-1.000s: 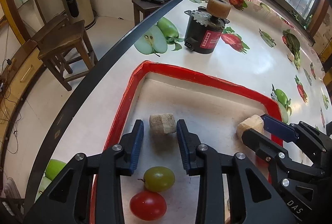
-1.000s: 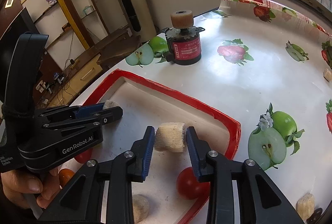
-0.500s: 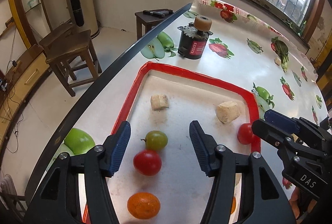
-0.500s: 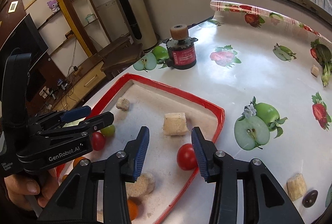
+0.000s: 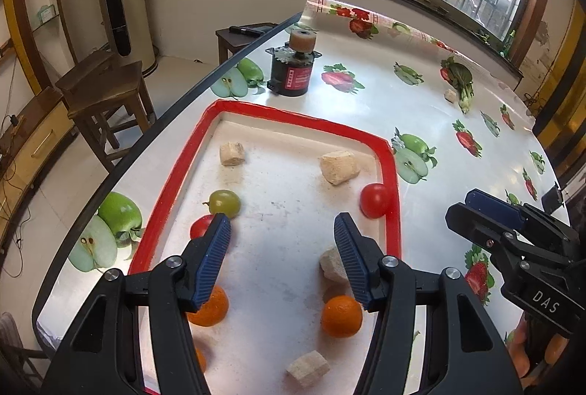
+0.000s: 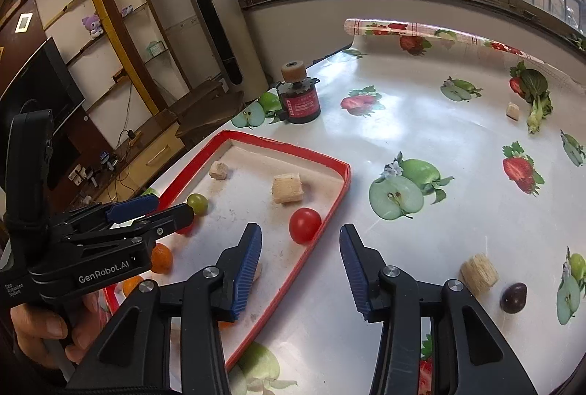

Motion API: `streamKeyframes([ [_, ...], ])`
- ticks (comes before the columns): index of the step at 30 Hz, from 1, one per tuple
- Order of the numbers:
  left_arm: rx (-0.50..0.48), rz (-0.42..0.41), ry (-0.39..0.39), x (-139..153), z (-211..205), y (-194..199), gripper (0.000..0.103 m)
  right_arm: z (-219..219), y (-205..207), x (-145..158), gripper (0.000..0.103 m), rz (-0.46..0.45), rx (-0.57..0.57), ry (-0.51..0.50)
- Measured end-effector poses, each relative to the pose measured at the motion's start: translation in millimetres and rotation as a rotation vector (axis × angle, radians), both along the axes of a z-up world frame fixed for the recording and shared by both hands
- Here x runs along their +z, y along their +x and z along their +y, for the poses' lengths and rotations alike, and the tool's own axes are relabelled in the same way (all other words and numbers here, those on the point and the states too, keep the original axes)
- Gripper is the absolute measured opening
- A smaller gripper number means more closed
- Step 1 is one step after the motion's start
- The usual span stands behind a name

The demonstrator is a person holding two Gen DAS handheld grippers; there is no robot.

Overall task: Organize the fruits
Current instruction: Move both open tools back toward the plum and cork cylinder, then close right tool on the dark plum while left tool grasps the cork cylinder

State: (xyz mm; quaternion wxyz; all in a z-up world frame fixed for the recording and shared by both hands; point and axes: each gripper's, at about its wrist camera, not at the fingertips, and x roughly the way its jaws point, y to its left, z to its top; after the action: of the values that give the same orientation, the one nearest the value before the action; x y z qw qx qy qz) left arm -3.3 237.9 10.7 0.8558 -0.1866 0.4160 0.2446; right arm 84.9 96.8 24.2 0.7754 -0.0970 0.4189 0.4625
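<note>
A red-rimmed tray point(image 5: 392, 175) point(image 6: 337, 197) holds a green grape point(image 5: 224, 202) point(image 6: 197, 203), red tomatoes point(image 5: 374, 200) point(image 6: 304, 224), oranges point(image 5: 341, 316), and several beige chunks point(image 5: 338, 167) point(image 6: 287, 188). My left gripper point(image 5: 282, 245) is open and empty, raised above the tray's near half. My right gripper point(image 6: 300, 259) is open and empty, above the tray's right rim. On the table right of the tray lie a beige chunk point(image 6: 479, 273) and a dark plum-like fruit point(image 6: 514, 297).
A black-and-red motor with a cork roller point(image 5: 295, 73) point(image 6: 298, 98) stands beyond the tray. A small chunk point(image 6: 512, 111) lies far right by printed greens. The table edge point(image 5: 146, 146) runs along the left, with wooden stools point(image 5: 106, 94) below.
Both grippers opened, releasing the beige chunks in the tray, and pulled back and up. More of the tray and table shows now.
</note>
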Motion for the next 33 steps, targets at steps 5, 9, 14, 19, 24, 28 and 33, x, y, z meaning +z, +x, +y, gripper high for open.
streamKeyframes([
  [5,-0.021,-0.003,-0.001,3,-16,2,0.058,-22,1,1,0.046,0.005,-0.029,0.004],
  [9,-0.041,-0.011,-0.004,6,-28,4,0.058,-40,1,1,0.047,0.004,-0.051,0.003],
  [14,-0.073,-0.014,-0.013,7,-43,11,0.058,-66,6,-2,0.047,0.009,-0.092,-0.001],
  [19,-0.118,-0.007,-0.019,4,-63,24,0.058,-95,13,-8,0.047,0.018,-0.143,-0.01],
  [24,-0.163,0.006,-0.023,1,-83,37,0.058,-123,22,-14,0.047,0.023,-0.19,-0.023],
  [28,-0.189,0.016,-0.022,-1,-95,45,0.058,-140,31,-18,0.047,0.03,-0.224,-0.028],
  [33,-0.22,0.028,-0.021,-6,-108,59,0.058,-154,43,-25,0.047,0.032,-0.26,-0.031],
])
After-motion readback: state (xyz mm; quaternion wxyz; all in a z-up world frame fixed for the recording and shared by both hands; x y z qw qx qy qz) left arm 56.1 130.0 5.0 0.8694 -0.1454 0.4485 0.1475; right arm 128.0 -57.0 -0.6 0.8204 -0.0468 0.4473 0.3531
